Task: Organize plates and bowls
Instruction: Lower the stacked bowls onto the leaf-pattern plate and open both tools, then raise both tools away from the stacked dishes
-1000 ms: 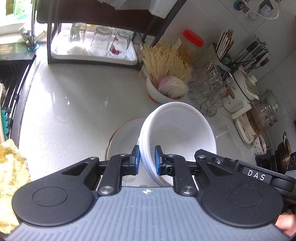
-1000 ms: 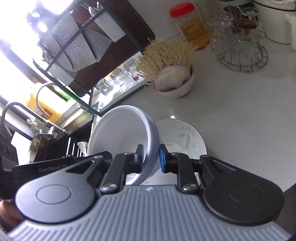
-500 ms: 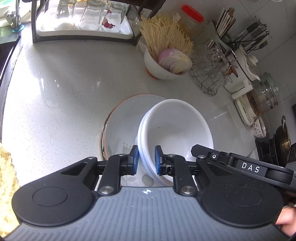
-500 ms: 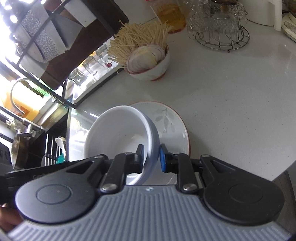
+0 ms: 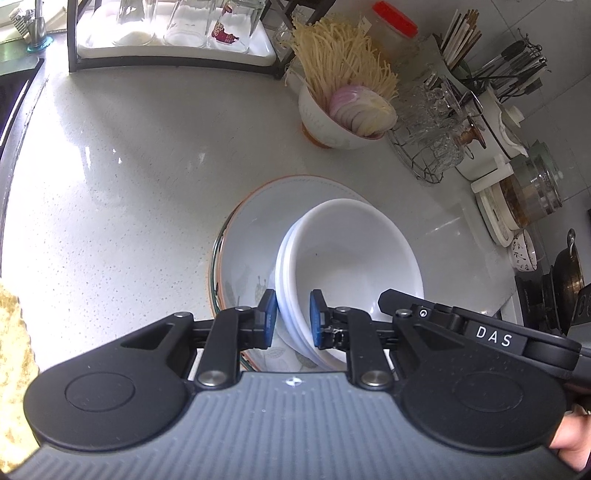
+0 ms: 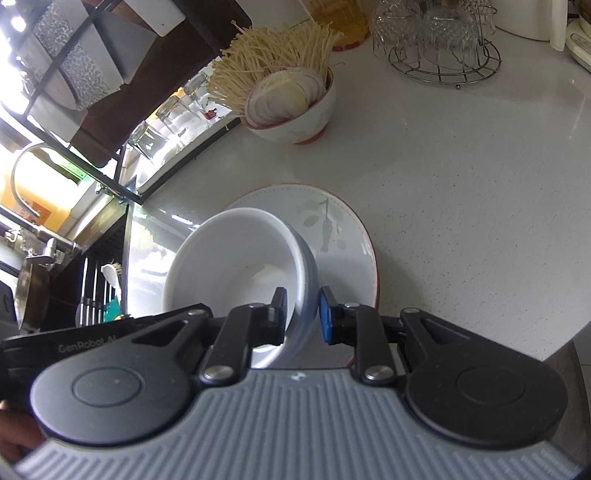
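Observation:
A stack of white bowls (image 5: 351,266) is held over a leaf-patterned plate (image 5: 251,236) with an orange rim on the white counter. My left gripper (image 5: 292,318) is shut on the stack's left rim. My right gripper (image 6: 303,314) is shut on the stack's right rim, and the same bowls (image 6: 236,266) and plate (image 6: 336,229) show in the right wrist view. Whether the stack rests on the plate cannot be told.
A bowl of noodles and sliced onion (image 5: 343,107) stands behind the plate. A wire rack of glasses (image 5: 432,133) and jars sit at the right. A tray of upturned glasses (image 5: 173,29) is at the back. The sink (image 6: 74,280) lies left.
Both grippers have carried the bowl stack forward and down over the plate. The plate now shows more fully beneath the bowls.

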Demonstrator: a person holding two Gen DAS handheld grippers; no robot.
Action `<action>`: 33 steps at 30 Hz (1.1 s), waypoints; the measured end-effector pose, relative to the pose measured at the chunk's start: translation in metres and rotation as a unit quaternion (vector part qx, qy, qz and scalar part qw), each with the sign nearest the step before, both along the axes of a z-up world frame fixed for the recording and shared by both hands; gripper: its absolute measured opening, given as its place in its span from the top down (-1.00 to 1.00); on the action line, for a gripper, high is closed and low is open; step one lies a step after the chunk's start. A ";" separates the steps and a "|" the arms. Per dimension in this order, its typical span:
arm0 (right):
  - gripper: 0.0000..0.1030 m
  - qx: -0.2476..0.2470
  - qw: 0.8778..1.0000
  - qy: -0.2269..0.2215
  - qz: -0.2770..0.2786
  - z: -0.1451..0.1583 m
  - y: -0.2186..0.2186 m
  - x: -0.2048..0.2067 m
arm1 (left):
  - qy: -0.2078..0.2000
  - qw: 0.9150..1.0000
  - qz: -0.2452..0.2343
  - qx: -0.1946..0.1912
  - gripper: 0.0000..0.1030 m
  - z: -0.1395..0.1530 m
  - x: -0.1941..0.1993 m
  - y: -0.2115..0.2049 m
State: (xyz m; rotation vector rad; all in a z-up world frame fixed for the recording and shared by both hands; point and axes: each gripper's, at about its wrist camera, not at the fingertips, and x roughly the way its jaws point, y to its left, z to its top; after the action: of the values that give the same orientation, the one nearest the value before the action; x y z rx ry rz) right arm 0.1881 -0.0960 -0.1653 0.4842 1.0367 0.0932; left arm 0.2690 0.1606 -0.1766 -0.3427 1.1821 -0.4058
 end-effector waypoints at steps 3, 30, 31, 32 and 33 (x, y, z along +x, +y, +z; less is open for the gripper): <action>0.57 -0.001 1.000 -0.002 -0.003 0.000 0.001 0.001 | 0.003 1.000 -0.002 -0.001 0.60 -0.001 0.001 0.000; 0.15 0.007 0.997 -0.056 -0.044 0.028 0.003 -0.003 | -0.066 0.996 -0.048 0.037 0.00 0.043 0.003 0.004; 0.15 0.005 0.997 -0.060 -0.044 0.031 0.003 -0.003 | -0.071 0.996 -0.045 0.037 0.00 0.048 0.002 0.005; 0.15 0.002 0.997 -0.066 -0.043 0.034 0.002 -0.003 | -0.077 0.995 -0.043 0.039 0.00 0.054 0.000 0.005; 0.15 0.000 0.997 -0.072 -0.039 0.038 0.001 -0.002 | -0.085 0.995 -0.041 0.042 0.00 0.061 -0.002 0.004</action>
State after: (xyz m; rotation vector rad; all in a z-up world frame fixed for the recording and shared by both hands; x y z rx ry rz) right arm 0.1858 -0.0948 -0.1272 0.5112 0.8761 0.0575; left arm 0.2669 0.1643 -0.1161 -0.1829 1.0452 -0.4470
